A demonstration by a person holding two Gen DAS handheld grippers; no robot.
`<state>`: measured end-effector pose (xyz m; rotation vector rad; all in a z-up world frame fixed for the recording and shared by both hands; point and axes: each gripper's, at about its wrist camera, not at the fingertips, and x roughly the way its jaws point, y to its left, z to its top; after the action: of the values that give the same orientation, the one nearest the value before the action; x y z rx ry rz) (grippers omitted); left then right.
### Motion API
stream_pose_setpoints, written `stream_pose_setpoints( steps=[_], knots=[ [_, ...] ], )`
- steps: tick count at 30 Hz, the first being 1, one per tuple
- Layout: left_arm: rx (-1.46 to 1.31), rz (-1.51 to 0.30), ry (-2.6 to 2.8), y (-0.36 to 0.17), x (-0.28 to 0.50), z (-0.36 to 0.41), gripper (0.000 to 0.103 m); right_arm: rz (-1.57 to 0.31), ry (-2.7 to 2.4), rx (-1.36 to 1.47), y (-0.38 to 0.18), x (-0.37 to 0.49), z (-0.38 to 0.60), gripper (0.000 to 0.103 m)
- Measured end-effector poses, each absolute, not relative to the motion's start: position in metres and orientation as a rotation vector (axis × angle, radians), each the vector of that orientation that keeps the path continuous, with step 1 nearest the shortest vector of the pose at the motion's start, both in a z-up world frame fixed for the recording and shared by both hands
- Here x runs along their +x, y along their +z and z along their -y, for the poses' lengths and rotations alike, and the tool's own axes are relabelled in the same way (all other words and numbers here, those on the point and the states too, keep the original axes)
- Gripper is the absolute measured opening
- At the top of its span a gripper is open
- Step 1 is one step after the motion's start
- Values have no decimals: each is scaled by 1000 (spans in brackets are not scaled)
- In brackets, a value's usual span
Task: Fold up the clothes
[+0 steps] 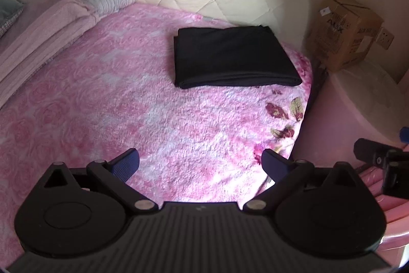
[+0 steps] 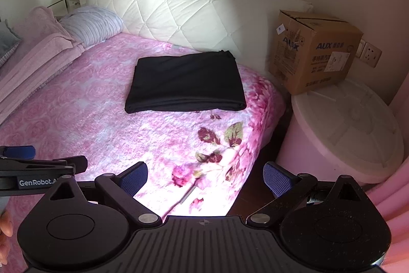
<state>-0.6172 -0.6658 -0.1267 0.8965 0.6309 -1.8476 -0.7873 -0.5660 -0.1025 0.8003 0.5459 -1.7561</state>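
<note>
A black garment (image 1: pixel 234 56) lies folded into a flat rectangle on the pink floral bed cover (image 1: pixel 107 99), near the headboard and the bed's right edge. It also shows in the right wrist view (image 2: pixel 185 82). My left gripper (image 1: pixel 200 163) is open and empty, held above the cover well short of the garment. My right gripper (image 2: pixel 205 179) is open and empty, over the bed's right edge, also well short of the garment. The left gripper's side (image 2: pixel 38 170) shows at the left of the right wrist view.
A cream quilted headboard (image 2: pixel 173 14) runs behind the bed. A grey pillow (image 2: pixel 90 24) and folded pink blankets (image 2: pixel 38 60) lie at the left. A cardboard box (image 2: pixel 314 50) sits on a round white-topped stand (image 2: pixel 345 129) right of the bed.
</note>
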Motion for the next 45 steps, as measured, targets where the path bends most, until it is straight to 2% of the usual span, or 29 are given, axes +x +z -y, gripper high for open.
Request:
stream_pose_setpoints(
  steps=[4, 20, 31, 45],
  knots=[
    [901, -689, -1816, -131, -620, 676, 100, -548, -1748, 796, -102, -792, 572, 99],
    [877, -731, -1716, -135, -648, 717, 100, -572, -1687, 777, -108, -828, 627, 99],
    [899, -689, -1679, -145, -679, 741, 101, -605, -1646, 811, -123, -868, 663, 99],
    [912, -677, -1665, -151, -692, 757, 101, -626, -1611, 836, -132, -879, 683, 99]
  ],
)
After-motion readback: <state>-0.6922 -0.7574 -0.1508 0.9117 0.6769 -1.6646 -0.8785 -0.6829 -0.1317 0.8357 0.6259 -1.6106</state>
